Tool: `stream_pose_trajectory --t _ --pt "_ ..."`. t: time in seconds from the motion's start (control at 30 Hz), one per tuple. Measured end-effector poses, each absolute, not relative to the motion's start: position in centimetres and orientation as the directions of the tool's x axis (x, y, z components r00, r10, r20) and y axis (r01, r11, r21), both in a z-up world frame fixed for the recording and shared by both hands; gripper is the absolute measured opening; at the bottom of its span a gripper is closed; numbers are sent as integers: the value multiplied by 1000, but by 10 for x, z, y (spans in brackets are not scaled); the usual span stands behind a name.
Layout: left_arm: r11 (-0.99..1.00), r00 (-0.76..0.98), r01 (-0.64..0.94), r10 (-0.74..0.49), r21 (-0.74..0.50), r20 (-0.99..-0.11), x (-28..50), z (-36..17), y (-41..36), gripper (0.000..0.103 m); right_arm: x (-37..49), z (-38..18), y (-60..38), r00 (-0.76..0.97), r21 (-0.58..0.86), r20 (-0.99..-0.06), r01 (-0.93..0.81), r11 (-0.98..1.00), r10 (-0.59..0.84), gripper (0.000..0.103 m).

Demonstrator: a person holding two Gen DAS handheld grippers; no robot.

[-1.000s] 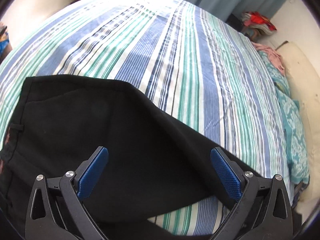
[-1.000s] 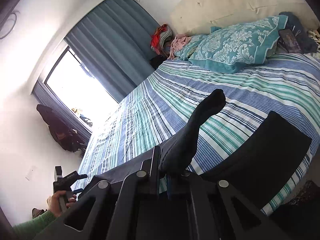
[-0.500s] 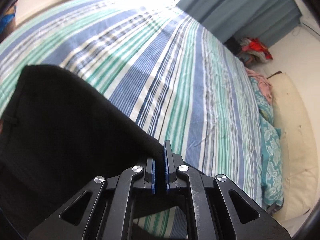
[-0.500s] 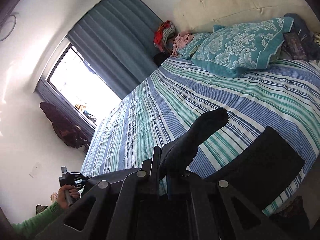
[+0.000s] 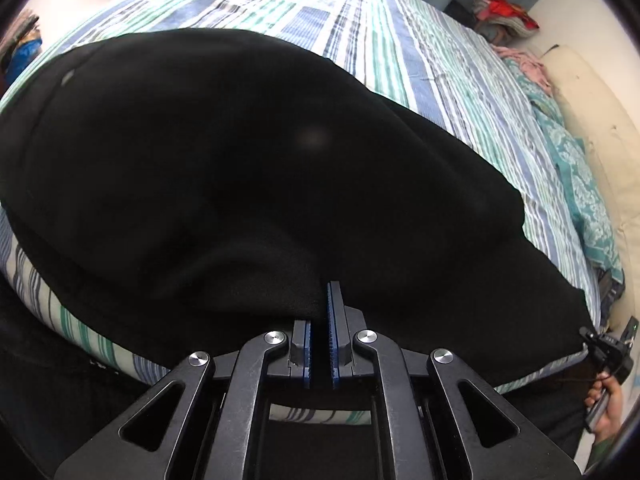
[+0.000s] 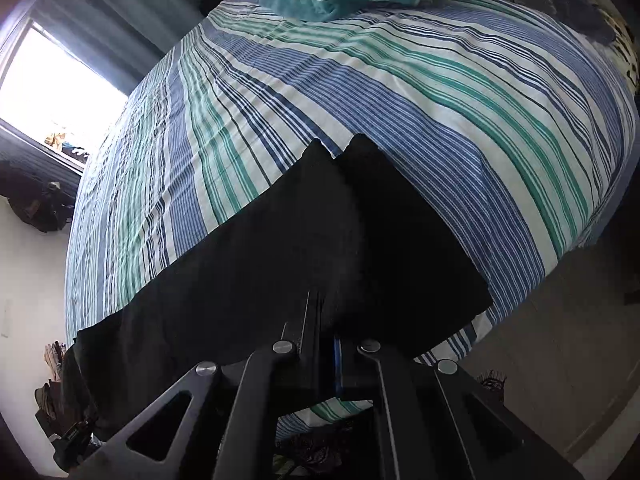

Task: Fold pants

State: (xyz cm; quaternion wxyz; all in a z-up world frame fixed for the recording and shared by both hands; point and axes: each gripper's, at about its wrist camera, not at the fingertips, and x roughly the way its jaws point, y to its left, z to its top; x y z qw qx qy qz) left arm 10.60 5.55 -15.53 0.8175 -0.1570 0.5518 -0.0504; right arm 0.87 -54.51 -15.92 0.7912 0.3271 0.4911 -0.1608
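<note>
because each tool grips a separate edge of the black pants (image 5: pixel 224 152), the cloth hangs between them like a sheet above the striped bed (image 5: pixel 460 80). left tool (image 5: pixel 320 336) is clenched on a raised fold near the bed's front edge; right tool (image 6: pixel 326 332) is clamped on dark fabric by the two leg ends (image 6: pixel 340 152), which lie side by side. holding both ends likely keeps the legs aligned for folding over.
</note>
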Motion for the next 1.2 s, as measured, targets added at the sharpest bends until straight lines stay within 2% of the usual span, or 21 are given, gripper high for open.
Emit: stream_pose_trajectory --t 0.3,0.4,0.47,0.6,0.67,0.73,1.2 --pt "955 385 -63 -246 -291 -889 96 -146 45 6 -14 -160 -557 489 400 -870 618 677 68 6" --pt "955 387 -63 -246 -291 -889 96 -144 46 6 -14 -157 -555 499 404 -864 609 683 66 9" --pt "955 386 -64 -245 -290 -890 95 -147 45 6 -17 -156 -559 521 424 -851 609 670 65 17" --pt "956 386 -58 -245 -288 -889 90 -149 43 6 -23 -155 -563 556 460 -829 611 644 64 17" --pt "955 390 -51 -250 -291 -886 89 -147 43 6 -24 -153 -562 553 443 -832 619 648 41 11" --pt "956 395 -39 -253 -291 -883 86 -144 45 6 -24 -150 -559 553 426 -833 617 662 22 9" --pt "961 365 -33 -245 -275 -898 86 -150 46 7 -24 -157 -561 495 384 -869 664 641 8 9"
